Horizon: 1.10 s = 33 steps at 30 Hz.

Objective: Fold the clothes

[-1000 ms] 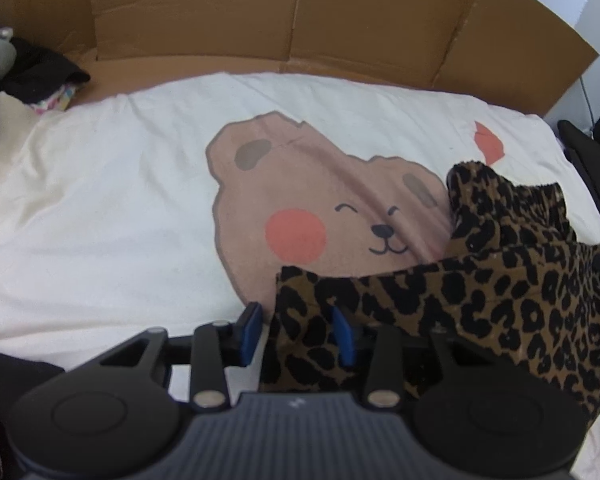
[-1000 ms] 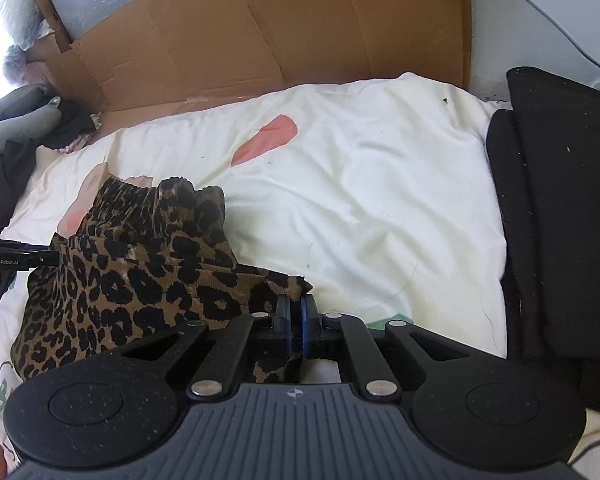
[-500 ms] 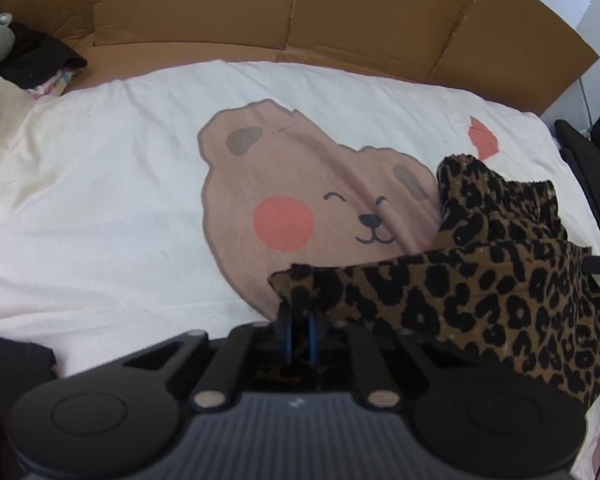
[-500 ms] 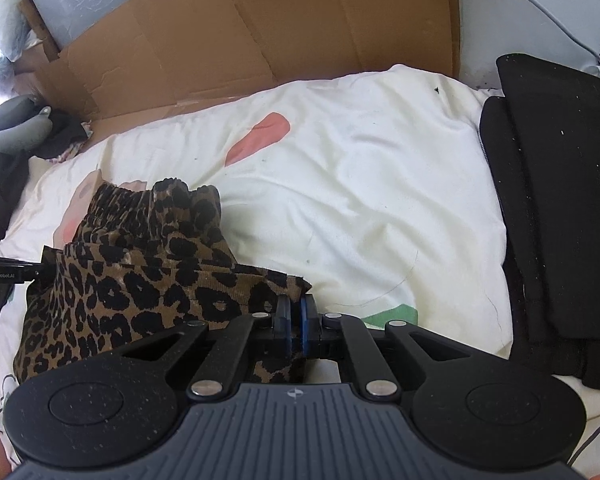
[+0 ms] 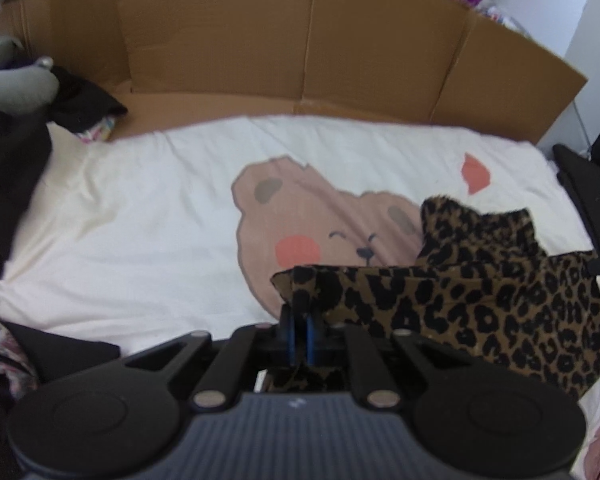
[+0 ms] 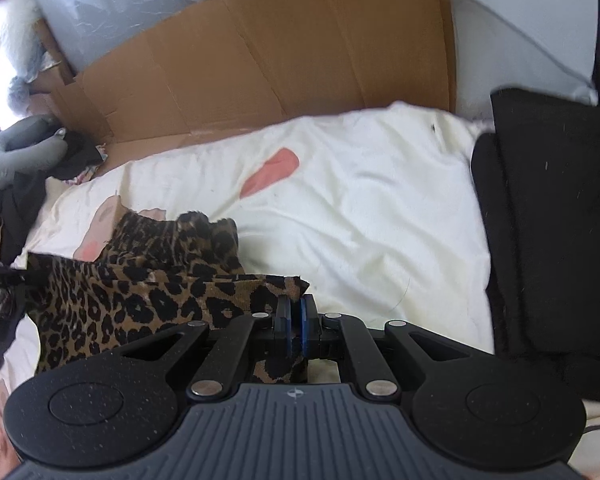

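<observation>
Both grippers, left gripper [image 5: 299, 334] and right gripper [image 6: 296, 330], were clamped on opposite corners of the leopard-print garment [image 5: 500, 300], holding its near edge taut above the bear-print bedsheet [image 5: 140, 220], presumably to fold it over.

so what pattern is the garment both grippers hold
Leopard print, black spots on tan garment; clearest in the left wrist view.

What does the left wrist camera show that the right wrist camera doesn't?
Left wrist only: the bear's whole face printed on the white blanket, and the left gripper shut on a corner of the leopard-print garment.

Right wrist only: the stack of black fabric beside the blanket, and the right gripper shut on another corner.

Both: the garment stretched between the grippers and the cardboard wall.
</observation>
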Each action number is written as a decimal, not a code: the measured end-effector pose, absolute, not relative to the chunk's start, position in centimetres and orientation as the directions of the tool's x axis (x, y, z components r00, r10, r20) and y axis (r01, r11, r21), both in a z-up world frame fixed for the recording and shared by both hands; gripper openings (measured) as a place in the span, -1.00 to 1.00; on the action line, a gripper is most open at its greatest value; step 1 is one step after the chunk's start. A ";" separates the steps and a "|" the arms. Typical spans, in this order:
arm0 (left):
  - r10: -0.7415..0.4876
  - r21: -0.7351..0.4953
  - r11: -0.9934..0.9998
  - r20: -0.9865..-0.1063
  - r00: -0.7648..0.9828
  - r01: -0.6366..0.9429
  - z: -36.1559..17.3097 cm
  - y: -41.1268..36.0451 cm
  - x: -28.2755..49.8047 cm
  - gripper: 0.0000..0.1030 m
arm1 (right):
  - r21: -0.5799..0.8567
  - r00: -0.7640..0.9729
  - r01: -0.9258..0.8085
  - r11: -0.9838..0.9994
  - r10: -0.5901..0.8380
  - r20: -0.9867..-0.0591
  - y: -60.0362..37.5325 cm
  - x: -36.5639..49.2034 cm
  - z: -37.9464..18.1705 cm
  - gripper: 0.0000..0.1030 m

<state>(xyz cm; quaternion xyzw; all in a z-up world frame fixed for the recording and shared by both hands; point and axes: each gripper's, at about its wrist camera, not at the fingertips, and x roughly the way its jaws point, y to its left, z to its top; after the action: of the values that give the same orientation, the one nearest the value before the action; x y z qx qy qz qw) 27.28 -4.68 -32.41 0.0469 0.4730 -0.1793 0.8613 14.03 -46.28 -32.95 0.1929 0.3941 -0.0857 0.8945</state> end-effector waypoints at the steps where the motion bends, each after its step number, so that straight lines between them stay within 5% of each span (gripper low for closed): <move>1: -0.266 -0.089 0.932 -0.826 0.496 0.352 -31.9 -4.6 27.1 -0.89 | 0.274 0.680 0.303 0.913 -0.005 -0.733 -46.1 13.9 -32.6 -0.96; 20: -0.291 -0.095 0.935 -0.755 0.587 0.342 -27.6 -5.1 27.6 -0.89 | 0.304 0.752 0.307 0.902 -0.035 -0.659 -46.6 13.0 -28.2 -0.96; 33: -0.283 -0.089 0.931 -0.789 0.546 0.355 -31.1 -7.3 32.0 -0.89 | 0.292 0.675 0.380 0.878 -0.047 -0.737 -48.8 16.2 -31.7 -0.96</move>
<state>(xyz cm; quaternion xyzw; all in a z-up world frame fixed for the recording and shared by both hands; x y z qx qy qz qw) 32.02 -7.35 -31.05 0.0406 0.4406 -0.1817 0.8782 16.16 -48.82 -31.70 0.2163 0.3850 -0.1200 0.8892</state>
